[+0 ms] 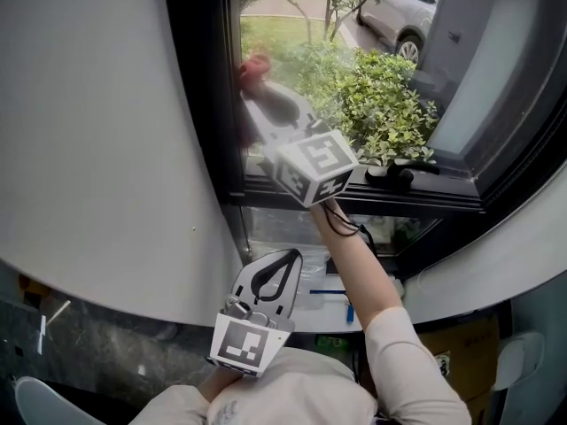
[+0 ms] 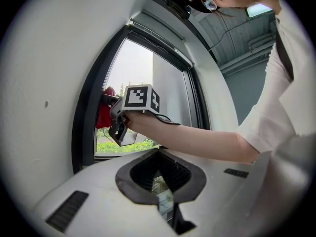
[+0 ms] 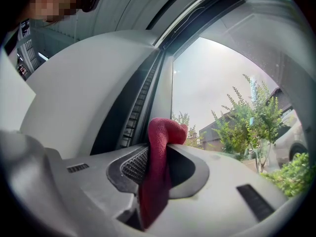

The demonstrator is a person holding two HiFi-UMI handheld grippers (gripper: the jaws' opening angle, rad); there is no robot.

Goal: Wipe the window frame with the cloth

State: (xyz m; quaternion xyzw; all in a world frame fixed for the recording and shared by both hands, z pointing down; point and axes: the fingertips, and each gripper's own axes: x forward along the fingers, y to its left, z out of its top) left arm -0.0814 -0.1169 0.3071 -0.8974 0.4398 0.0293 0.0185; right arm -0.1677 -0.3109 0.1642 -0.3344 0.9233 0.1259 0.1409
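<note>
Wiping stage: judged under way; the cloth is at the frame, and how much of the frame is done cannot be told.
Head view, right gripper: reaches forward at arm's length, with its marker cube nearest the camera and its tips at the upper left of the pane.
Head view, red cloth: bunched at those tips, lying on or just beside the inner edge of the dark window frame.
Head view, left gripper: low and close to the person's body, in front of the white wall, well apart from frame and cloth.
Left gripper view, jaws: pressed almost together, only a thin slit between the pads and nothing held.
Left gripper view, scene: the right gripper holds the cloth up against the left upright of the frame.
Right gripper view, jaws: pinching the cloth, which runs as a long strip between the pads and folds over past the tips.
Right gripper view, frame: the ribbed dark upright lies just left of the cloth's folded end.
Key relation: the upright's long axis runs along the pane edge, so the next stroke should follow it with the fold pressed leftward.
Nearer gripper: the right one; the left one plays no part.
</note>
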